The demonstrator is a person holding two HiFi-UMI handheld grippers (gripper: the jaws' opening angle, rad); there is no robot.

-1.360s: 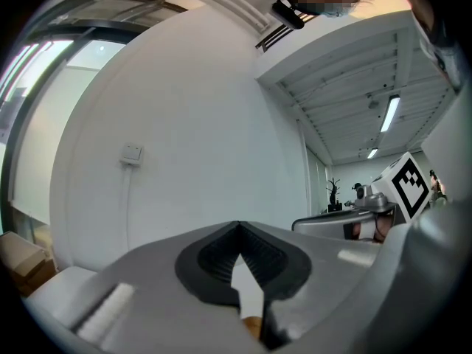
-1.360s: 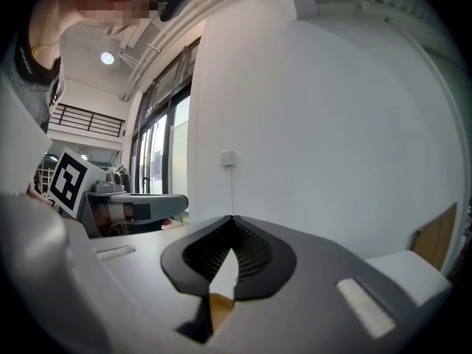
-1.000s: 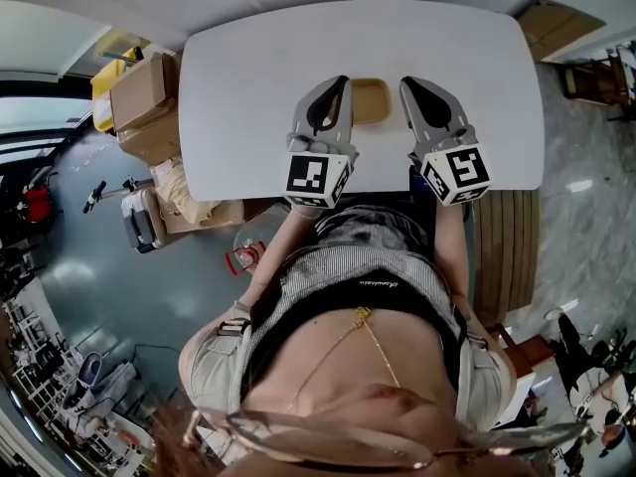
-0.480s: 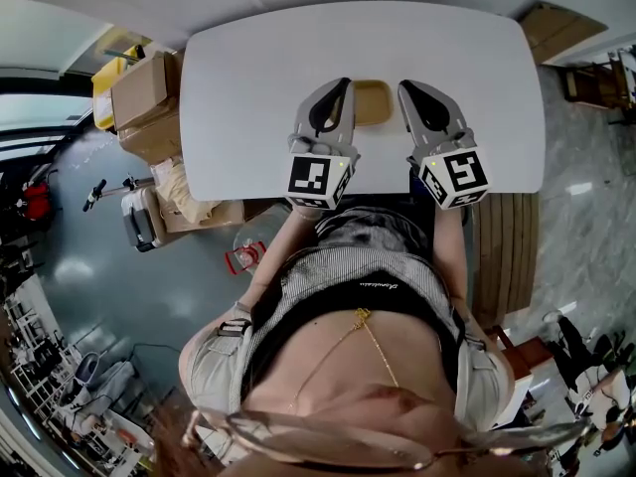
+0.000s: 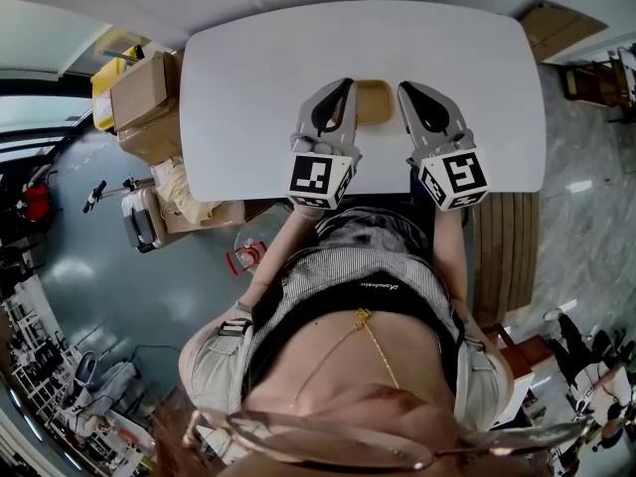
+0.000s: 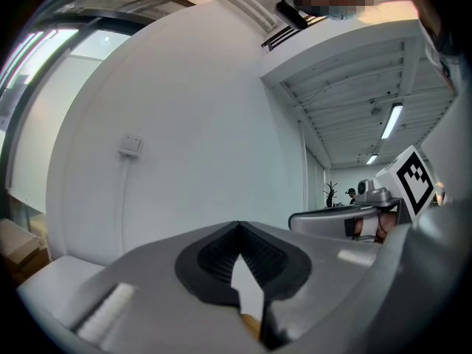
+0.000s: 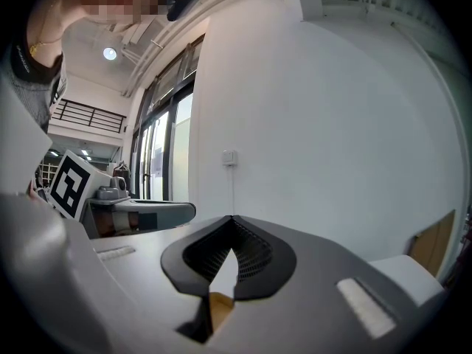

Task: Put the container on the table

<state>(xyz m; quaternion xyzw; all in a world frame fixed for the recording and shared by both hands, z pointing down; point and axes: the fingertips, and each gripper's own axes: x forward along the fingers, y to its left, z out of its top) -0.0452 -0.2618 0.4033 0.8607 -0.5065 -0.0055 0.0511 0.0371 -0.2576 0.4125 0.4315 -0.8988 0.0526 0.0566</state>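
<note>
A shallow tan container sits on the white table, between the left claw and the right claw, each pressed together and gripping nothing.

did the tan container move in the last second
No. The tan container sits at the same spot relative to the white table's far edge.

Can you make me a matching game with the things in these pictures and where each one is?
Things:
1. brown cardboard box
2. white rounded table
3. tan shallow container

Places:
a. pinched between the left gripper and the right gripper
b. off the tabletop, at the head view's left
c. underneath both grippers

Pairs: 1-b, 2-c, 3-a.
</note>
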